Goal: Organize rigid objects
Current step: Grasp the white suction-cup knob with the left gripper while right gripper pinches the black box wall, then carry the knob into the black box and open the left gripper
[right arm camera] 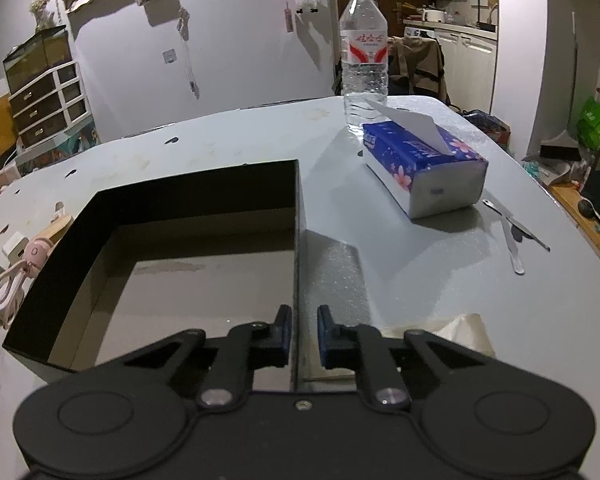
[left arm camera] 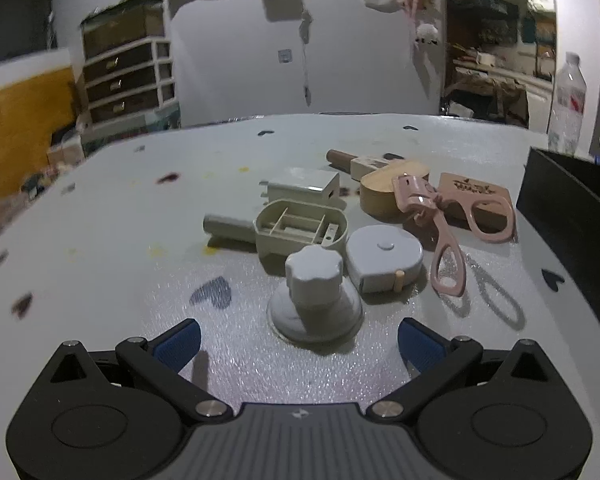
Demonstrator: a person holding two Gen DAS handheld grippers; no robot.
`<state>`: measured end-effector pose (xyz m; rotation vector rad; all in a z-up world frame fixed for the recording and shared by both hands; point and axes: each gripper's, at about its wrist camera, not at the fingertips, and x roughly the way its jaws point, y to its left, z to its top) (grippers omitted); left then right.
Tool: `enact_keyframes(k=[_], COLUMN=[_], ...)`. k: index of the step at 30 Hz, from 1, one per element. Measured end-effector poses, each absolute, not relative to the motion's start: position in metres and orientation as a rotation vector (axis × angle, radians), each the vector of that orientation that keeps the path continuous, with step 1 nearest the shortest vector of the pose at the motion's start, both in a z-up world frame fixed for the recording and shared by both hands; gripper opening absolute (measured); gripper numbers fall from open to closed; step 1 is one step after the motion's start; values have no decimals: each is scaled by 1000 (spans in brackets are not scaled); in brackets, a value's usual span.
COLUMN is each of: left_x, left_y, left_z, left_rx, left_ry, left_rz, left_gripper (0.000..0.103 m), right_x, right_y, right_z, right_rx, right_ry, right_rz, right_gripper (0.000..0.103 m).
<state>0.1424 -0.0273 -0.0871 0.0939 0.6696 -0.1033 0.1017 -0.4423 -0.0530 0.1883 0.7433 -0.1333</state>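
Both tongs differ: your right gripper (right arm camera: 304, 334) pinches the black box's wall (right arm camera: 298, 240); left gripper (left arm camera: 299, 340) gapes empty, so jerking could tip the box.

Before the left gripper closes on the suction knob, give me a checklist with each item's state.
1. left gripper open, jaws wide: ok.
2. suction knob centred ahead of the fingers: ok.
3. Knob not yet between the pads: not ok.
4. tape measure close beside the knob, may be bumped: cannot tell.
5. right gripper clamped on the black box wall: ok.
6. Box interior has room: ok.
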Motion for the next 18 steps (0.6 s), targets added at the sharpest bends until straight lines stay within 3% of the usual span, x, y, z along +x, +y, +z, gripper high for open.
enact_keyframes(k=[10,15,18], left_x=[151,160,161], left_y=[-28,-27,-26], left_z=[-86,-82,-78], left_rx=[82,52,38], left_ry=[674,636,618], left_rz=[-129,-106,-96], left_gripper=[101,61,52], right_x=[105,105,105], right_y=[-441,-443,-442], right_z=[-52,-52,-53], right_rx=[169,172,173], right_ry=[760,755,757], right_rz=[-147,-139,-141], right_gripper=[5,5,5])
